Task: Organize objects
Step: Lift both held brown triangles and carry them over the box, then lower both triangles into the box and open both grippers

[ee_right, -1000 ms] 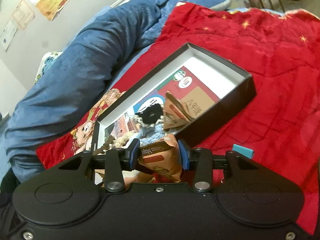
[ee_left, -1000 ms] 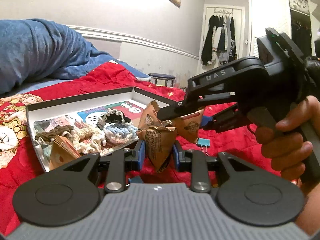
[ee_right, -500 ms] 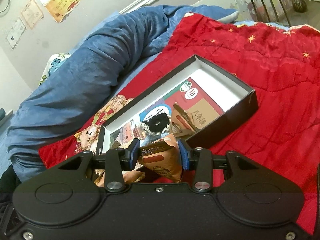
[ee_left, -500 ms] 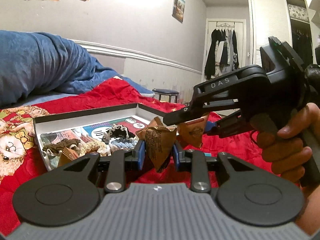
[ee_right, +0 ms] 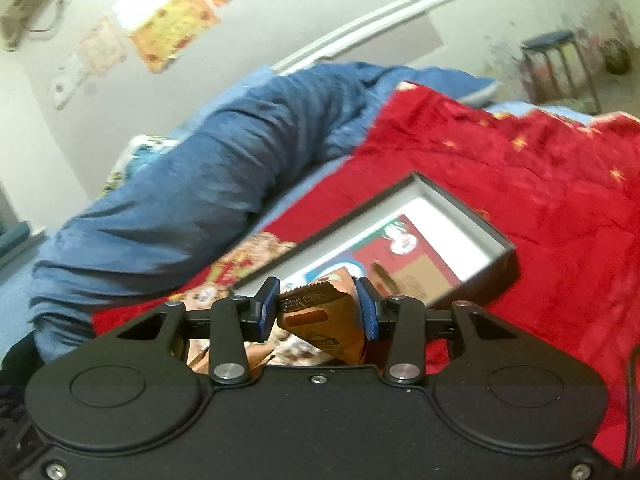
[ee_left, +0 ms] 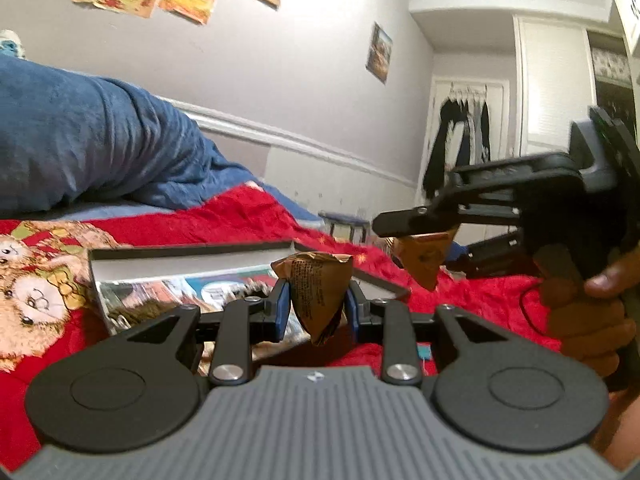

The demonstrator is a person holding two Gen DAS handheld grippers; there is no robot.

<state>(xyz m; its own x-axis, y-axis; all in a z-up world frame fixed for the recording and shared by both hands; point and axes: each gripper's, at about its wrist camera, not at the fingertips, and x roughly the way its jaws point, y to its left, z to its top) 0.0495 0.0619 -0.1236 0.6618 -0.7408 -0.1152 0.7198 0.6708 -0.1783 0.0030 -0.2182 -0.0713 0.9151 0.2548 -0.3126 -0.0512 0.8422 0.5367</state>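
Two grippers | left gripper (ee_left: 315, 309) clamps brown packet (ee_left: 316, 294) | right gripper (ee_right: 318, 310) clamps tan packet (ee_right: 324, 320)

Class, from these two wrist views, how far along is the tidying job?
Done: yarn pieces already lie in the box. In hand: the left gripper and right gripper each clamp a brown packet above the red blanket. Left: both packets are not yet boxed.
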